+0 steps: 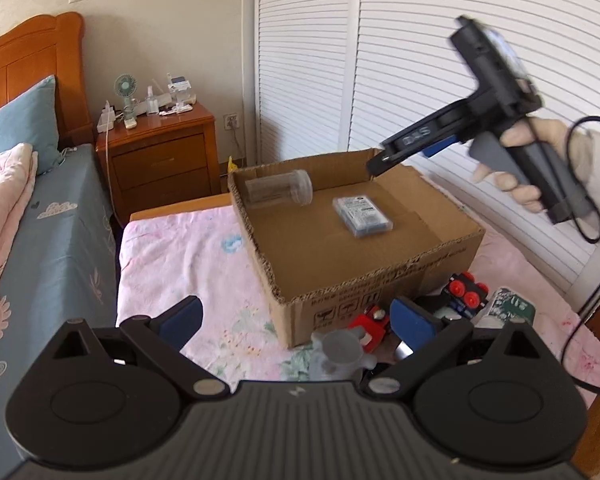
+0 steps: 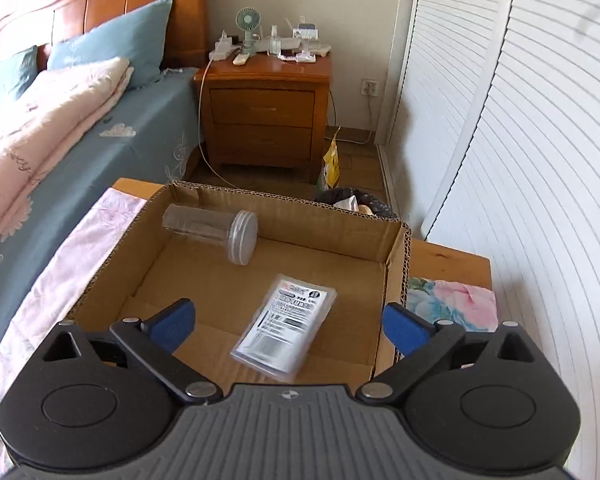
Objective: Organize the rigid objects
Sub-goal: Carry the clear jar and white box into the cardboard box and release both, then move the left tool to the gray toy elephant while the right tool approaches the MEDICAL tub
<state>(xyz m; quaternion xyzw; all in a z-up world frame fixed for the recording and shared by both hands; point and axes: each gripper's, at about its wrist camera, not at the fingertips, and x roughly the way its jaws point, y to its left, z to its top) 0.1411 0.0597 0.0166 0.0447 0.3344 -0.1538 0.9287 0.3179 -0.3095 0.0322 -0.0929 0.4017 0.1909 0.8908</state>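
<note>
Both tongs stood wide and empty. The right tongs [image 2: 288,320] hung over the cardboard box [image 2: 392,280], where a flat packet [image 2: 286,334], blurred and perhaps mid-fall, sat at 6 o'clock from the clear jar [image 2: 212,230]. Left tongs [image 1: 296,320] hovered above toys [image 1: 466,290] at the box's 6 o'clock.

light: bright, even daylight | glare: sheen on nightstand [image 2: 266,68] top, 12 o'clock | shadows: soft, inside cardboard box [image 2: 392,264] | blur: flat packet [image 2: 286,334] smeared in right view; right gripper [image 1: 384,162] smeared at 2 o'clock in left view | distortion: fisheye bowing, dark corners
</note>
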